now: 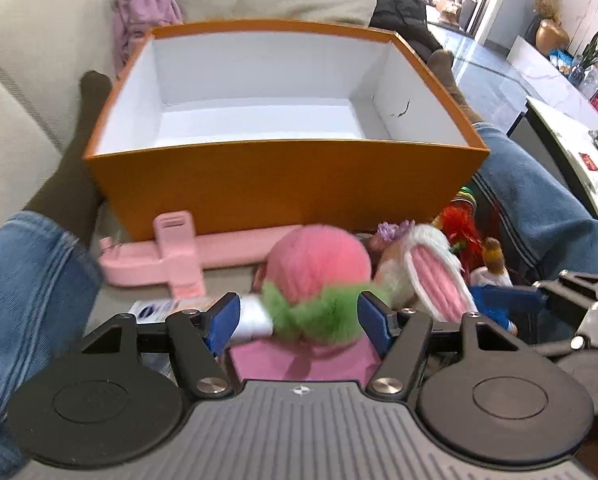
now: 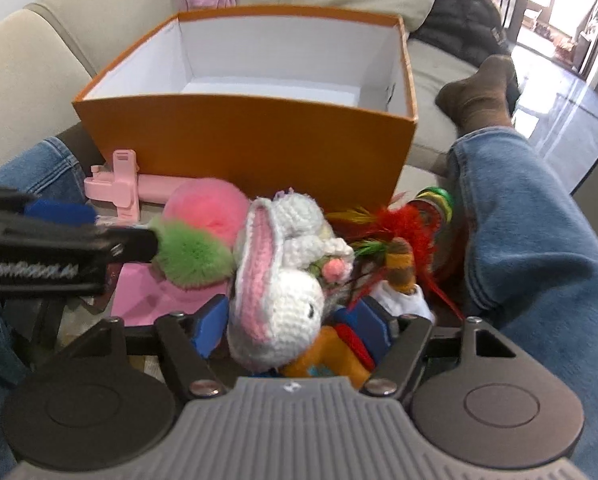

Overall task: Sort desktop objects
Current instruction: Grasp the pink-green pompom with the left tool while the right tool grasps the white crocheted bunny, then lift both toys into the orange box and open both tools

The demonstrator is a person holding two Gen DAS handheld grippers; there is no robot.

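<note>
Two candidates for the orange box (image 1: 283,184), both just in front of its near wall. Pink-and-green pompom (image 1: 319,276) straight ahead of the left tongs (image 1: 299,316), sitting between the two blue pads (image 1: 223,316) with a sliver of gap on either side: tongs spread wide, apparently holding nothing yet, though contact on the green fringe cannot be ruled out. No real long axis to the pompom, roundish, so any closing direction should serve. Crocheted white rabbit (image 2: 283,280) likewise straight ahead of the right tongs (image 2: 295,328), head between the pads, pink-lined ear running up and away toward the box; long axis roughly along the line of the tongs. Right tongs also spread wide, not clamped; whether the pads touch the yarn cannot be told.

Nearer hand for each: left for the pompom, right for the rabbit. Rabbit just to the right of the pompom, touching or nearly so. Box open at the top, white inside, nothing seen in it; a lift up and forward over the near wall probably needed.

Beside the box's near wall: a pink plastic holder (image 1: 167,260) at its left end, red feathers (image 2: 403,224) at its right end. Beneath the pompom, a pink sheet (image 1: 299,360). Surface pale grey, set between denim-clad legs (image 2: 539,248); beige sofa (image 2: 39,80) behind the box. Tight quarters, soft things crowded together: a snagged neighbour seems the likeliest slip.
</note>
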